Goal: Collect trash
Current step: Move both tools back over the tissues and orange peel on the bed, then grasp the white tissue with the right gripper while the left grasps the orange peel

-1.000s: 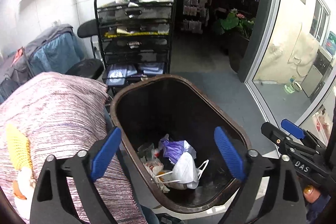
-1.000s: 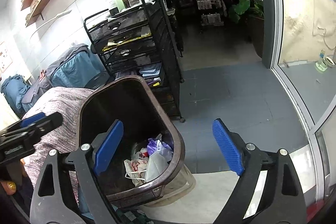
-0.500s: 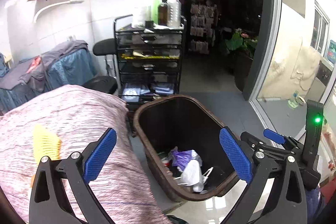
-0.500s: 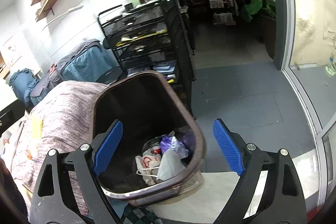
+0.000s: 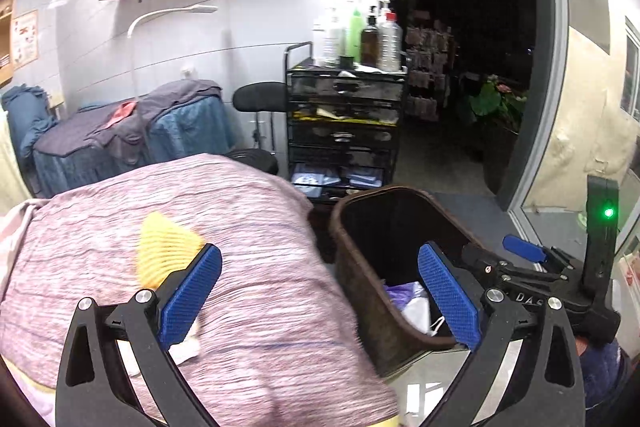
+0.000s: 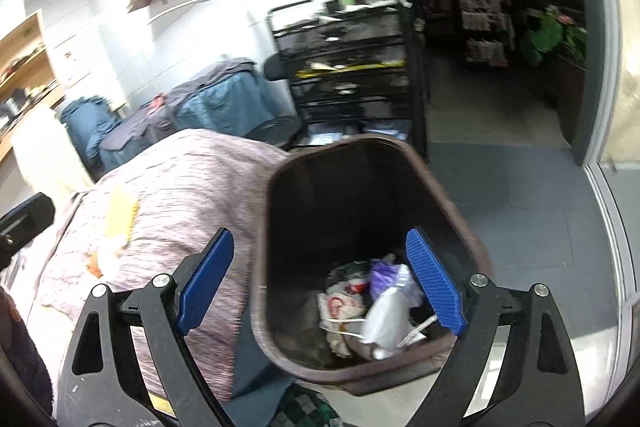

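Trash already binned; more is being sought.
Both the left gripper (image 5: pixel 318 293) and right gripper (image 6: pixel 320 281) are being held spread, empty, above the brown bin (image 6: pixel 276 187) holding trash (image 6: pixel 380 311); a fresh piece must be located next.

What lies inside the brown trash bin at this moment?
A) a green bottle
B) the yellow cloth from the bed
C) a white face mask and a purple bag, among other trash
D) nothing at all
C: the right wrist view shows a white face mask and a purple bag at the bottom of the brown trash bin.
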Demonstrator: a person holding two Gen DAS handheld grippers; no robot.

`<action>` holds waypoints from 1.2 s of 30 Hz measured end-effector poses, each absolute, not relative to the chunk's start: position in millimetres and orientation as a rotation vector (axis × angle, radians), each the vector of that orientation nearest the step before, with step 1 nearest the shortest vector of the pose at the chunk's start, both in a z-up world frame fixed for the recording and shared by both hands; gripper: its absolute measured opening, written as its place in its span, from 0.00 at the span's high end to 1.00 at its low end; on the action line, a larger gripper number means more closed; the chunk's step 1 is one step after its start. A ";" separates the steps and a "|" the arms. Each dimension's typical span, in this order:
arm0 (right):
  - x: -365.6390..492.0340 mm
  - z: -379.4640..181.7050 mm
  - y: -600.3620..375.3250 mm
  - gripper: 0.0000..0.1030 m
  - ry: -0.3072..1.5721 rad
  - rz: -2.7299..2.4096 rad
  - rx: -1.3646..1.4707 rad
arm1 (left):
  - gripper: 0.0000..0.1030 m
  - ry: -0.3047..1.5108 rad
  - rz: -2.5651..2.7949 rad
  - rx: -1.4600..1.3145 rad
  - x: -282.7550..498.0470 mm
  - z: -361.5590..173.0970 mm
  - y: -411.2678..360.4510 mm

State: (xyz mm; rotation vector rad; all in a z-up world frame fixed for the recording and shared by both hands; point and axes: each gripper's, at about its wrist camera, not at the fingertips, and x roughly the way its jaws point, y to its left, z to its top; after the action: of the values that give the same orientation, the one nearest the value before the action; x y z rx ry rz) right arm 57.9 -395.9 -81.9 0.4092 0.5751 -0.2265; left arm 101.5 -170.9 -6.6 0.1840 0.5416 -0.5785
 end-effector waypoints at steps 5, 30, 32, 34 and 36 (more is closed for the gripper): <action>73.2 -68.8 -362.0 0.10 0.564 -0.107 0.371 | 0.06 0.546 -0.516 0.179 104.4 -7.8 -139.1; 191.5 -49.7 -207.2 0.07 0.787 0.270 0.167 | 0.06 0.777 -0.261 0.161 167.0 -57.4 23.1; 202.4 -56.3 -190.8 0.12 0.832 0.283 0.113 | 0.06 0.790 -0.267 0.155 171.8 -60.7 24.7; 214.4 -63.8 -176.0 0.16 0.876 0.318 0.090 | 0.06 0.802 -0.277 0.160 176.6 -64.7 25.2; 223.4 -71.7 -166.2 0.20 0.915 0.338 0.076 | 0.06 0.812 -0.284 0.175 180.5 -67.8 23.6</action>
State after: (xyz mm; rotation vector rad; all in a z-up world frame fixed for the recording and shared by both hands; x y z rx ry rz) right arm 223.4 -166.2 -71.7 0.0763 0.9150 0.3382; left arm 180.5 23.6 -67.8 0.1745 0.8124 -0.2844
